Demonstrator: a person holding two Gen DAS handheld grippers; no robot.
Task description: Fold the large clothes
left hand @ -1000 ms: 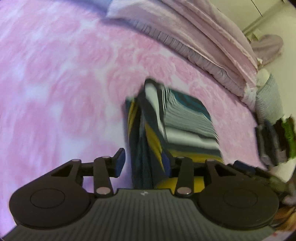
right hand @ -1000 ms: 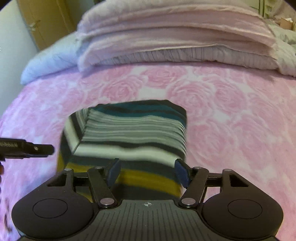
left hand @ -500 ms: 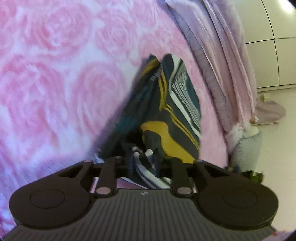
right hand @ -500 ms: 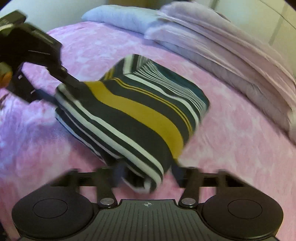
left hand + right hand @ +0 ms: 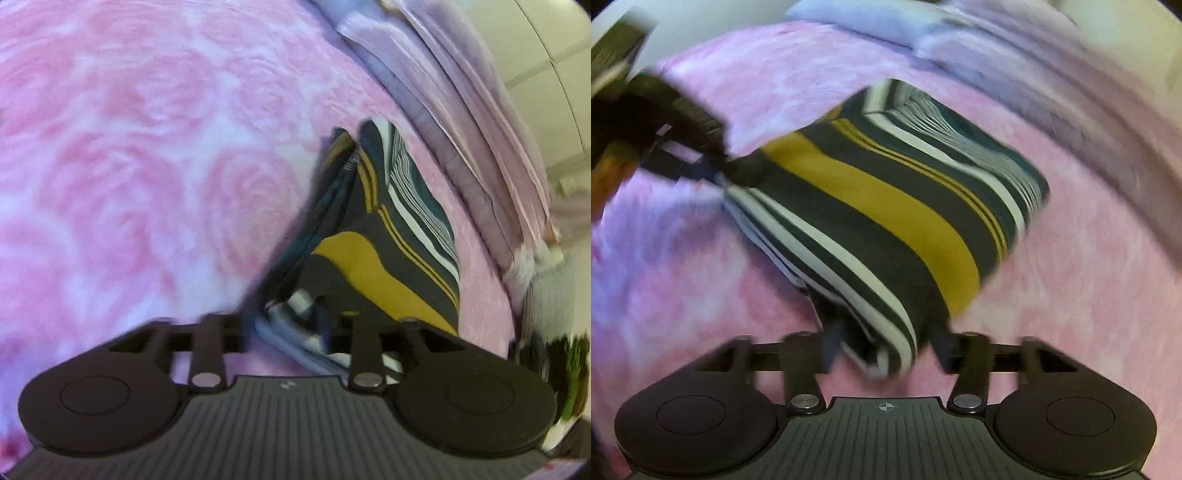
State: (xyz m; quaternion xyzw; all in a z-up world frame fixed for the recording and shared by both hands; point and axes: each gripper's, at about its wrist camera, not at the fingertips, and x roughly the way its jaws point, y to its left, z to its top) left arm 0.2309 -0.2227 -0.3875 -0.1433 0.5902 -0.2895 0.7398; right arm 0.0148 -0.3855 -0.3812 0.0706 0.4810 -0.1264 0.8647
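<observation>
Where the left wrist camera looks along its fingers, the left tool (image 5: 286,325) has its jaws drawn in on a bunched corner of the garment (image 5: 388,236), pinching white-striped cloth between them. From there the garment runs up and away to the right over the bed (image 5: 147,166), seen almost edge-on, so its layers show as a stack of dark, mustard and teal bands. Beyond it, along the right of the frame, lies folded bedding (image 5: 461,110), pale lilac, and past that a wall. At the far right edge some blurred dark and green items show, too smeared to name.

From the right wrist camera, the garment (image 5: 886,195) shows its broad top face as a folded block with a wide mustard stripe between dark bands and thin white lines toward the far end. Its near corner hangs down between the fingers of the right tool (image 5: 886,347), which stand just at either side of the cloth; blur hides whether they press it, so I cannot tell if this tool is gripping. This view alone shows the left tool (image 5: 716,166) from outside, at the garment's left corner and clamped on it, with that corner held above the bed (image 5: 1089,295). It also shows a pale blue pillow (image 5: 868,18) at the bed's head, beside the bedding (image 5: 1071,92).
</observation>
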